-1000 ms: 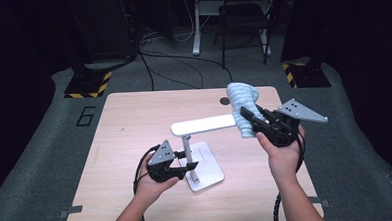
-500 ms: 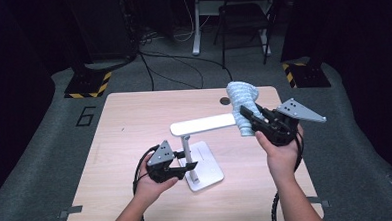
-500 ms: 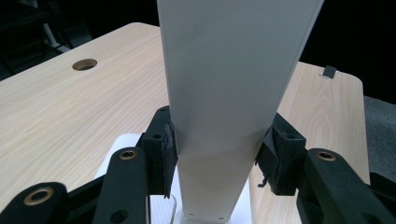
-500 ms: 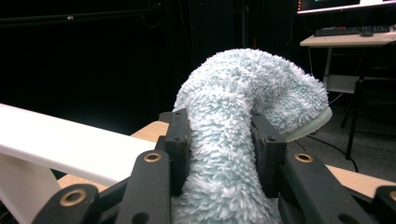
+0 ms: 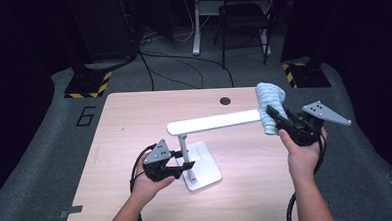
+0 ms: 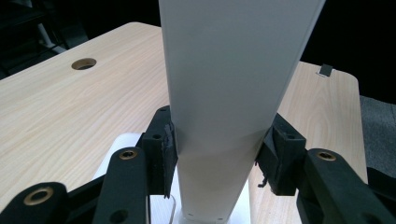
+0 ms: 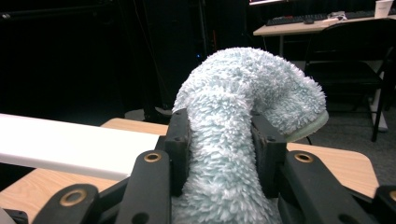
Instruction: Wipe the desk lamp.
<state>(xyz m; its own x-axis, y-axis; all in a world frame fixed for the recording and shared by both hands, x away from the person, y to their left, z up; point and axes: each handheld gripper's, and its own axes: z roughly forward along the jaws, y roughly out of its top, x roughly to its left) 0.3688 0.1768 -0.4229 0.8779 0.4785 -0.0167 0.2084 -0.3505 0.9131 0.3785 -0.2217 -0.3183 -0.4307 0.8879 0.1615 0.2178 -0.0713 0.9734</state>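
The white desk lamp (image 5: 198, 155) stood near the middle of the wooden bench (image 5: 134, 118), its flat base (image 5: 204, 165) well in from every edge, with bare wood open to the left and toward the far side. Its long flat head (image 5: 214, 122) reached out to the right, ending close to the bench's right edge, where little room remained.

The left tool (image 5: 183, 160), held low in the person's left hand (image 5: 147, 180) with the forearm coming up from the near edge, was clamped on the lamp's upright stem (image 5: 185, 153) just above the base. The right tool (image 5: 273, 113) pointed away and leftward from the raised right hand (image 5: 298, 153), clamped on a pale blue fluffy cloth (image 5: 270, 105) that met the tip of the lamp head.

The left gripper view showed the jaw pads pressed against both sides of the stem (image 6: 224, 121) and a round cable hole (image 6: 84, 63) in the bench. The right gripper view showed the cloth (image 7: 233, 140) bulging up between the jaws and folding over, with the lamp head (image 7: 70, 147) to its left.
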